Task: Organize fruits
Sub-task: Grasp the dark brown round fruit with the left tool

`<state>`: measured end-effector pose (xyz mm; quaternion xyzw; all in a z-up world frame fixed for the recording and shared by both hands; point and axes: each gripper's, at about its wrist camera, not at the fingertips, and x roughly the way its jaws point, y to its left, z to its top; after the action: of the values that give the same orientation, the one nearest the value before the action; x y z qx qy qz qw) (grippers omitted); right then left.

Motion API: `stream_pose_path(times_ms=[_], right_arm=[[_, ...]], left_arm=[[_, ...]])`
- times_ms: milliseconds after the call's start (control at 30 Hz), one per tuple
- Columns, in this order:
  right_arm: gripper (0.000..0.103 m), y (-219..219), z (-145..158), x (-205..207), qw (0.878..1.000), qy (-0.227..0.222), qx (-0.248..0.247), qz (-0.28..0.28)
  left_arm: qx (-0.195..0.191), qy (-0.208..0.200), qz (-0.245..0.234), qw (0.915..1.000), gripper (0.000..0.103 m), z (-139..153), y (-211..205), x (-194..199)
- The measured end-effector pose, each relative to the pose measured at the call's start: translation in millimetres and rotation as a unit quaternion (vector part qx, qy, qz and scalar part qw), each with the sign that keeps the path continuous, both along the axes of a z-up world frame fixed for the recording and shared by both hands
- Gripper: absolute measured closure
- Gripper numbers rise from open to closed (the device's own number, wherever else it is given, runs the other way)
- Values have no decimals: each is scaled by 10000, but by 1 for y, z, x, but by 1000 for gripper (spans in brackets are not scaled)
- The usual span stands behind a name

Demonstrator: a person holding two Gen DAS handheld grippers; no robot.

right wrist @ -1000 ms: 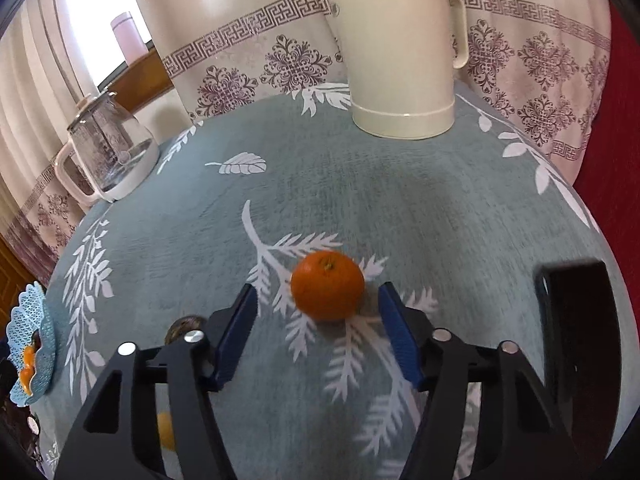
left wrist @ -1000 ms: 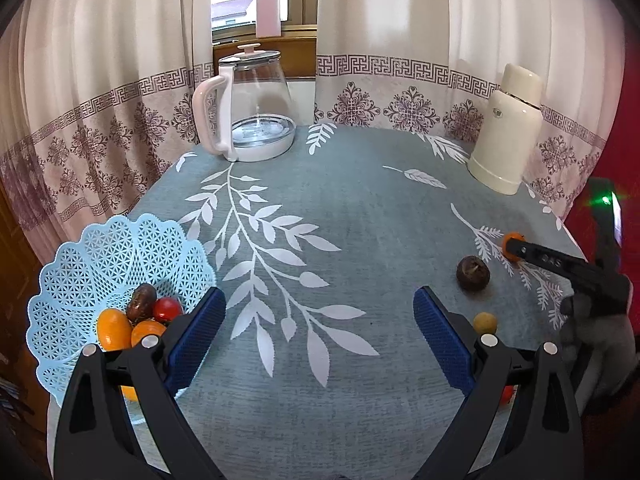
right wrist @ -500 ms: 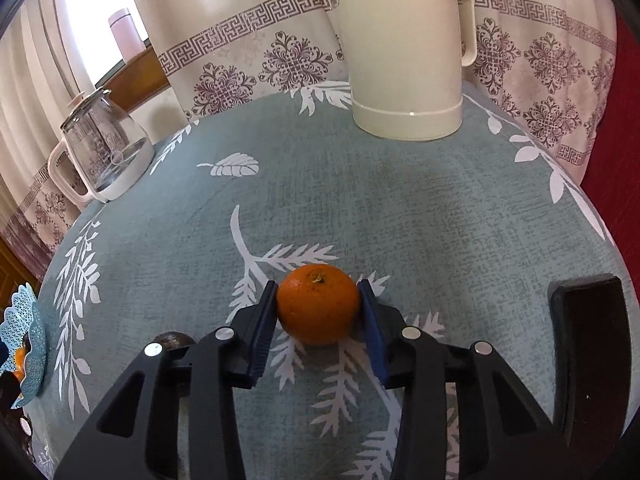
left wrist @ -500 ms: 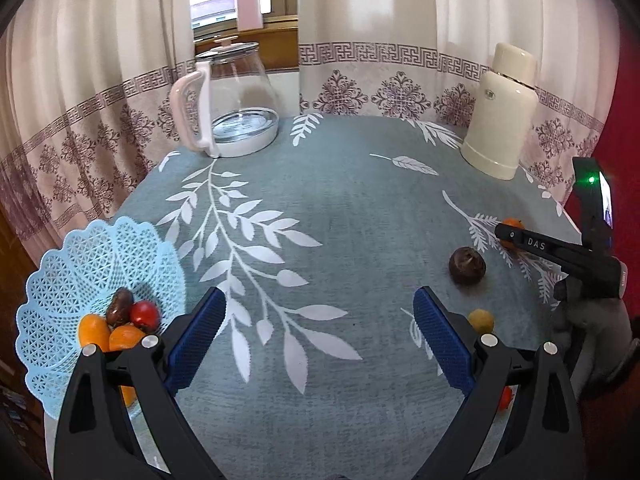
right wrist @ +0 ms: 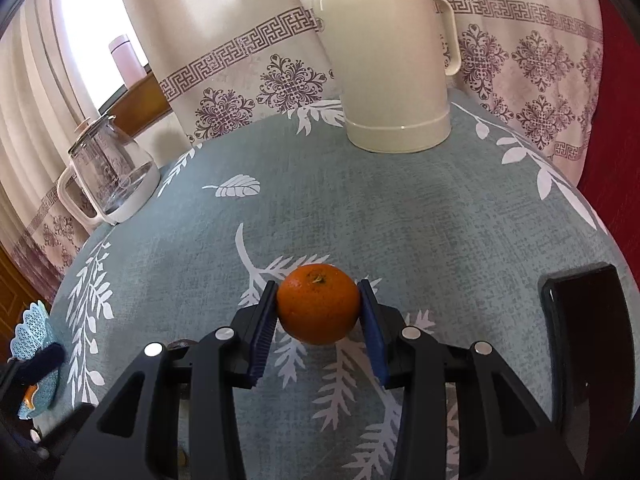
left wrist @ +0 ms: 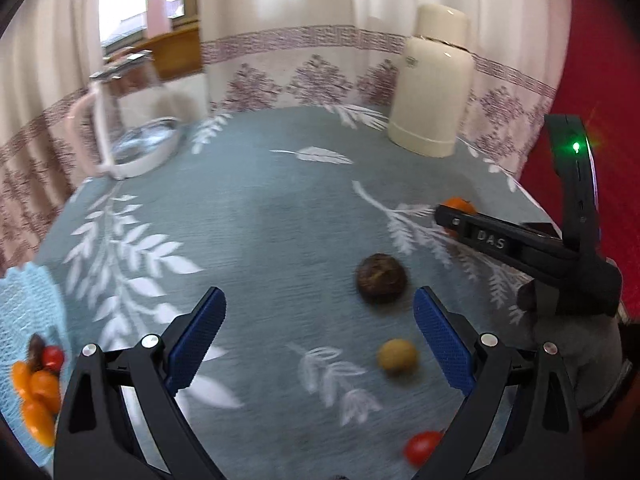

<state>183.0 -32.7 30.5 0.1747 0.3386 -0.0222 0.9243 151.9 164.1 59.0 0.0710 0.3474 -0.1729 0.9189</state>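
- The left wrist view is smeared by motion blur, so the fruits in it read as soft blobs; the dark brown round fruit [left wrist: 381, 279] cannot be identified more closely.
- The light blue lattice basket [left wrist: 24, 304] is cut off at the left edge of that view, with orange fruits and a small red one showing inside it; in the right wrist view only a sliver of it shows at the far left.
- The right claw [right wrist: 319, 320] is clamped on the orange [right wrist: 318, 303], its blue pads pressing both sides of the fruit; from the left wrist view most of that orange is hidden behind the claw's black finger.
- Whether the orange rests on the cloth or hangs just above it cannot be told.
- The left claw [left wrist: 319, 344] stands wide apart and holds nothing; the brown fruit and a small yellow fruit [left wrist: 397, 355] lie on the cloth between its fingers, nearer the right one.
- A small red fruit [left wrist: 421, 445] is partly covered by the left claw's right finger.
- The worktop [right wrist: 400, 208] carries a grey-green cloth printed with white leaf sprays.
- A cream thermos jug [right wrist: 384, 56] and a glass kettle [right wrist: 110, 174] stand at the far edge.
- Pale curtains with a purple patterned border hang behind, and a pink bottle [right wrist: 127, 58] sits on the window ledge.
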Motion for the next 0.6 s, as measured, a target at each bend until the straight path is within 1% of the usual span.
stream_pose_path(times_ms=[200, 367, 433, 467, 533, 600], right_arm=[[63, -1, 0, -1, 10000, -26, 35, -22], [63, -2, -1, -1, 10000, -42, 73, -46], [63, -3, -1, -2, 9999, -51, 85, -45], [63, -4, -1, -2, 9999, -54, 90, -44], [63, -4, -1, -2, 9999, -60, 96, -50], [63, -4, -1, -2, 9999, -67, 102, -57]], left_arm=[[59, 97, -226, 9997, 11, -10, -22, 12], [119, 319, -363, 9988, 23, -21, -33, 23], [70, 411, -399, 9983, 33, -26, -36, 27], [27, 464, -415, 9981, 35, -28, -36, 29], [3, 543, -416, 9977, 43, -32, -39, 33], [14, 601, -452, 9972, 47, -35, -42, 37]])
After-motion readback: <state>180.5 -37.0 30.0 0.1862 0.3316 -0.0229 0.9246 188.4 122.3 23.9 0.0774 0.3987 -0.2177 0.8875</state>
